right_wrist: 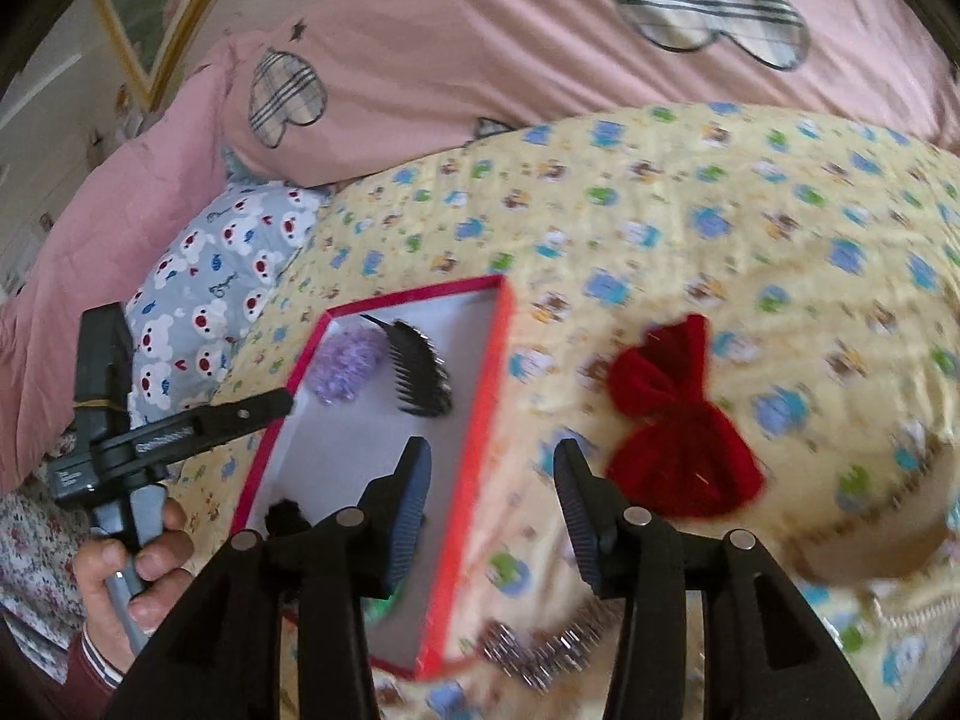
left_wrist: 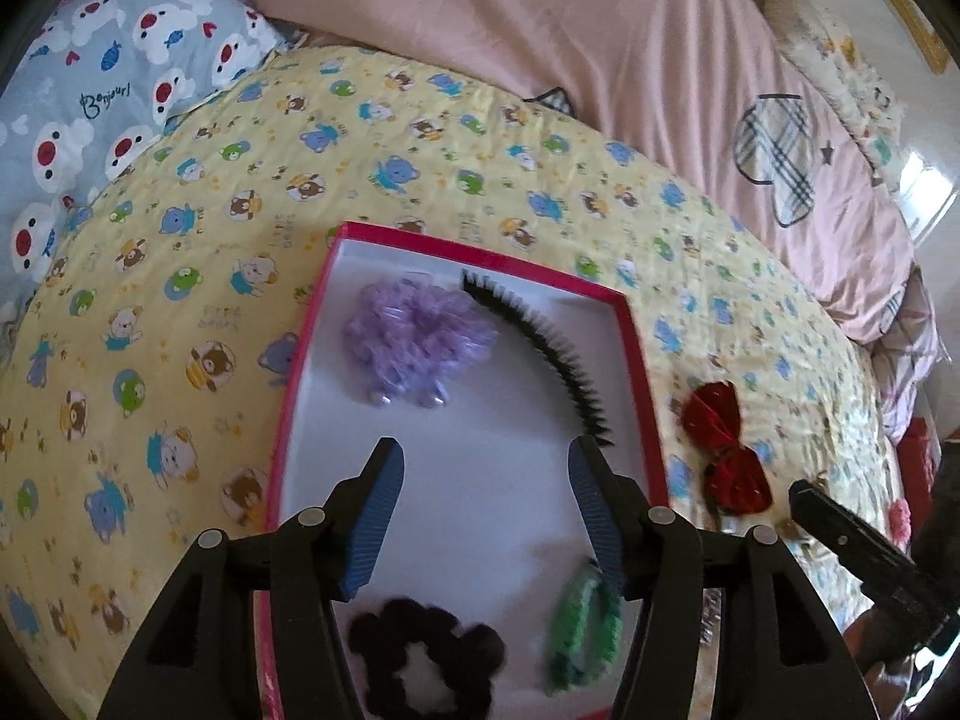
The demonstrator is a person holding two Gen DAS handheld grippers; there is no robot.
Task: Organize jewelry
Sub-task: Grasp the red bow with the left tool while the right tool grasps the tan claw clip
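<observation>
A shallow box (left_wrist: 480,247) with a red rim and white floor lies on the yellow quilt. It holds a purple scrunchie (left_wrist: 420,336), a black toothed headband (left_wrist: 540,348), a dark scrunchie (left_wrist: 426,642) and a green clip (left_wrist: 585,624). My left gripper (left_wrist: 485,450) hangs open over the box floor with nothing between its fingers. A red bow (right_wrist: 678,420) rests on the quilt to the right of the box. My right gripper (right_wrist: 492,447) is open and empty above the box's right wall (right_wrist: 480,420), left of the bow. A sparkly silver piece (right_wrist: 540,654) lies below it.
The yellow bear-print quilt (left_wrist: 180,360) spreads around the box. A pink duvet (left_wrist: 570,48) is piled behind it and a blue-grey pillow (left_wrist: 108,78) lies at the far left. A hand (right_wrist: 138,564) grips the left tool's handle.
</observation>
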